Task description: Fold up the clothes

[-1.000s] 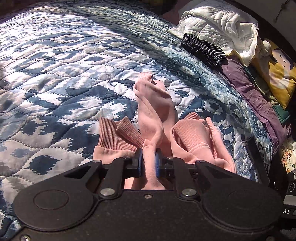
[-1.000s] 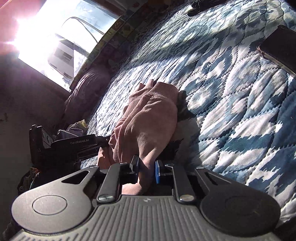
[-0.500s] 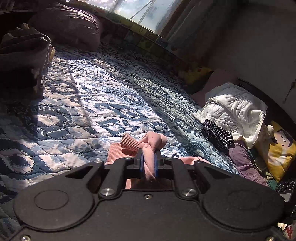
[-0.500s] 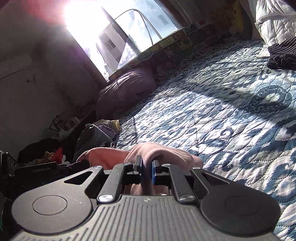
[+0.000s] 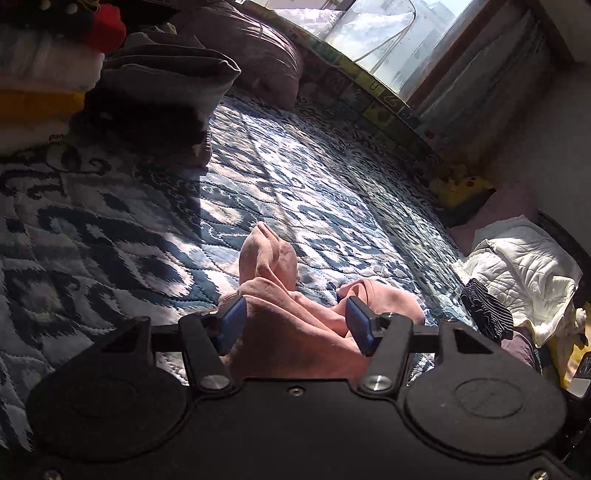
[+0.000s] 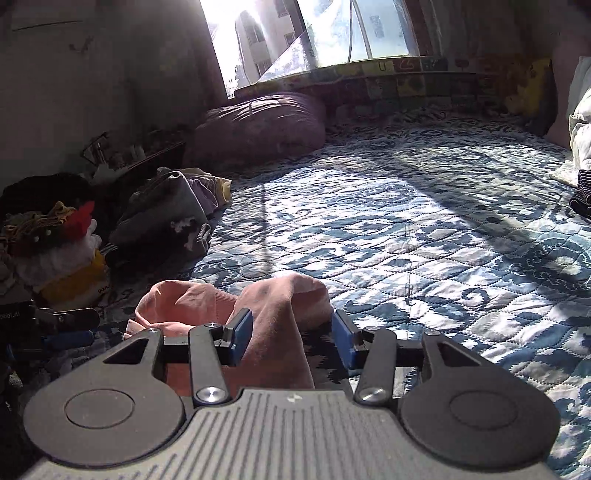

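Covering the bed, a blue-and-white quilt [image 6: 424, 236] fills both views, sunlit from the window [image 6: 314, 33] at its far edge. At the far left corner rests a purple cushion [image 6: 258, 127], with a pile of clothes [image 6: 170, 210] nearer along the left side. A crumpled pink garment [image 5: 295, 325] lies bunched on the quilt at the near edge. Both claws stand released around it: the left claw [image 5: 295, 325] has cloth heaped between its spread blue pads, and the right claw [image 6: 291, 336] straddles a hanging fold without clamping it.
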The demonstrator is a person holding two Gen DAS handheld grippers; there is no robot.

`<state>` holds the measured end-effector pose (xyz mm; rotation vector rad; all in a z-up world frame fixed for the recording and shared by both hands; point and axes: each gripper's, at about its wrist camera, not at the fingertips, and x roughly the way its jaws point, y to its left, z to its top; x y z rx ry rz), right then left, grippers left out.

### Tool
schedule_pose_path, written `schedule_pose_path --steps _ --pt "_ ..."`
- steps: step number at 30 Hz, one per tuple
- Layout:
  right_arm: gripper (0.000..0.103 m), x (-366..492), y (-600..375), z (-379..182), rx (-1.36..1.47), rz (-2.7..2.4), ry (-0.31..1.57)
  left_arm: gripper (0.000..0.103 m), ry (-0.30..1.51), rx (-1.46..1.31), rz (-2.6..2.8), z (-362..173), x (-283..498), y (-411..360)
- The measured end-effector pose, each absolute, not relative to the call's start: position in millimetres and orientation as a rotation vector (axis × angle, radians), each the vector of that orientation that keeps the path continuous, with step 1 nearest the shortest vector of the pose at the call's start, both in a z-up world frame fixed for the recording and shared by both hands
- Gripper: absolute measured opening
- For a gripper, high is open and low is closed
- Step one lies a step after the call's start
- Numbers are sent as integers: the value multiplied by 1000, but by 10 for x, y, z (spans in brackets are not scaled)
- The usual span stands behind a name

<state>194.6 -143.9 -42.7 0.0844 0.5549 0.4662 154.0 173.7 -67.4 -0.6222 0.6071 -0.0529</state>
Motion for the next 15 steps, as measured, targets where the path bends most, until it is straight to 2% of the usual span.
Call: schedule_pose_path --steps 3,7,15 --pt "50 1605 -1103 -383 -115 557 488 61 620 -723 -7 -824 1350 1897" --pt "58 1232 -432 -480 -503 686 385 64 622 -841 29 -967 1104 2075" --pt "54 1035 462 -929 -984 749 276 68 625 -908 20 -1054 740 2248"
